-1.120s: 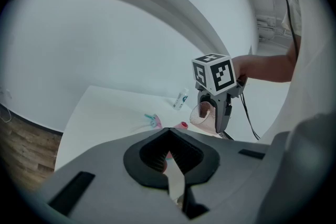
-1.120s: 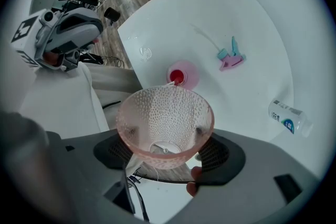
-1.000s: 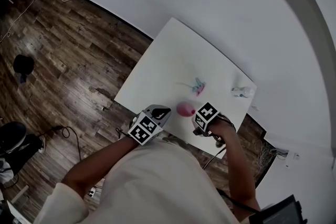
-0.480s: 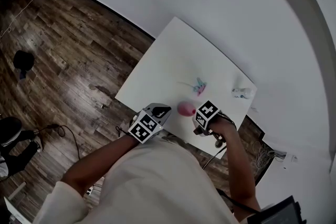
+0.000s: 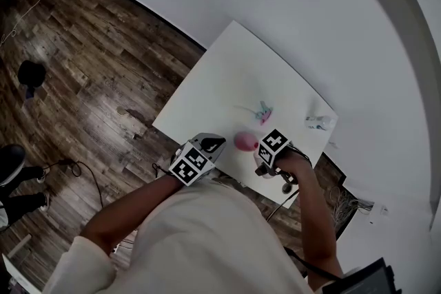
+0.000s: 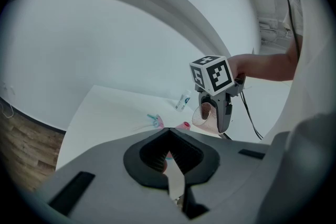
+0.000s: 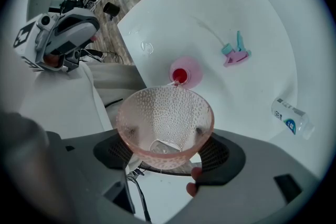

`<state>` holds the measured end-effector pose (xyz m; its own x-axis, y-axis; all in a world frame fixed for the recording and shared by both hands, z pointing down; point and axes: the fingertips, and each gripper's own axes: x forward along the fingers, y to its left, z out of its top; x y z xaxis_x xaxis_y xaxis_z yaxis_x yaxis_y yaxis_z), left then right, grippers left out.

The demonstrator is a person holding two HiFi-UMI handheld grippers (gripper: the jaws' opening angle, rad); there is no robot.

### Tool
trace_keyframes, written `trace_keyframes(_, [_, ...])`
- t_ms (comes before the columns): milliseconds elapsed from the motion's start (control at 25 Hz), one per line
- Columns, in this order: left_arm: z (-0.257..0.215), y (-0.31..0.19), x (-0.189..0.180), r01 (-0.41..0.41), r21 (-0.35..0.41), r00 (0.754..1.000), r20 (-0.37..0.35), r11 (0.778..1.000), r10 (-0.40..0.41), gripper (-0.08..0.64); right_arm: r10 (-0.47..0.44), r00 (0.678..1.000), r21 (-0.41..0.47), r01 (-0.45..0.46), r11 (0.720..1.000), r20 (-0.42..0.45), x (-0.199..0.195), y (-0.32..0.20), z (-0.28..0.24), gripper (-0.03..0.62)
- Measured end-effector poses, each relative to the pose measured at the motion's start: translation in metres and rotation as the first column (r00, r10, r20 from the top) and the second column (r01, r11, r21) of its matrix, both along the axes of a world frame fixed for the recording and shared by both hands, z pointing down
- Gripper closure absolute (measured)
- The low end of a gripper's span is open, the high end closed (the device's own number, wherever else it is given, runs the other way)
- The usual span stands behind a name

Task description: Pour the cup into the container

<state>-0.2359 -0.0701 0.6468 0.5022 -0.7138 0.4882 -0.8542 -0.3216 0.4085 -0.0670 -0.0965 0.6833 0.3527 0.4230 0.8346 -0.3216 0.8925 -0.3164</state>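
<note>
Near the front edge of the white table (image 5: 227, 72), above the person's pale top (image 5: 200, 237), both grippers are held over the tabletop, with dark wood floor (image 5: 83, 65) to the left.

The right gripper (image 7: 165, 139) has its jaws clamped on a pink, dimpled, see-through cup (image 7: 165, 113), one jaw on each side of the lower wall. The cup is tipped forward with its mouth facing the camera. Its far rim hangs just over a small pink container (image 7: 185, 72) that stands on the table and shows red inside. A thin pale thread seems to join rim and container, though whether liquid is running I cannot tell. Only a small clear patch shows at the cup's bottom.

The left gripper (image 6: 170, 157) hovers to the left of the container. Its dark pads are drawn almost together, leaving a narrow slit, and nothing is gripped between them (a bit of pink shows through the gap, beyond the jaws).

Farther back a small clear bottle (image 7: 291, 117) with a blue label lies on its side near the table's right edge. Between it and the container sits a little teal and pink object (image 7: 235, 54), too small to identify.

From the head view the cup is mostly hidden behind the right gripper's marker cube.
</note>
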Motion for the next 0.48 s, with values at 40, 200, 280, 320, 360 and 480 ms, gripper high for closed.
trace_keyframes(40, [0.0,0.0,0.0,0.001,0.0,1.0,0.0,1.0,-0.001,0.549,-0.001,1.0,-0.002,0.001,1.0,-0.002,0.0003,-0.0003,0.0002,0.222])
trace_keyframes(200, [0.0002,0.0012,-0.0006,0.006,0.001,1.0,-0.003,1.0,-0.006,0.549,-0.003,1.0,-0.003,0.003,1.0,-0.011,0.0001,-0.002,0.001,0.222])
trace_keyframes(280, [0.0006,0.0013,-0.0011,0.007,0.0,1.0,-0.002,1.0,-0.007,0.549,-0.002,1.0,-0.006,0.002,1.0,-0.017,0.0002,-0.0031,0.0011,0.222])
trace_keyframes(320, [0.0008,0.0013,-0.0018,0.008,0.0,1.0,-0.002,1.0,-0.008,0.549,-0.003,1.0,-0.007,0.003,1.0,-0.019,0.0,-0.0038,0.0013,0.222])
trace_keyframes(360, [0.0009,0.0013,-0.0026,0.01,0.0,1.0,-0.002,1.0,-0.01,0.549,-0.003,1.0,-0.009,0.003,1.0,-0.023,-0.0003,-0.0044,0.0011,0.222])
trace_keyframes(480, [0.0009,0.0015,-0.0039,0.014,0.0,1.0,-0.004,1.0,-0.014,0.549,-0.007,1.0,-0.016,0.006,1.0,-0.03,-0.001,-0.0057,0.0,0.222])
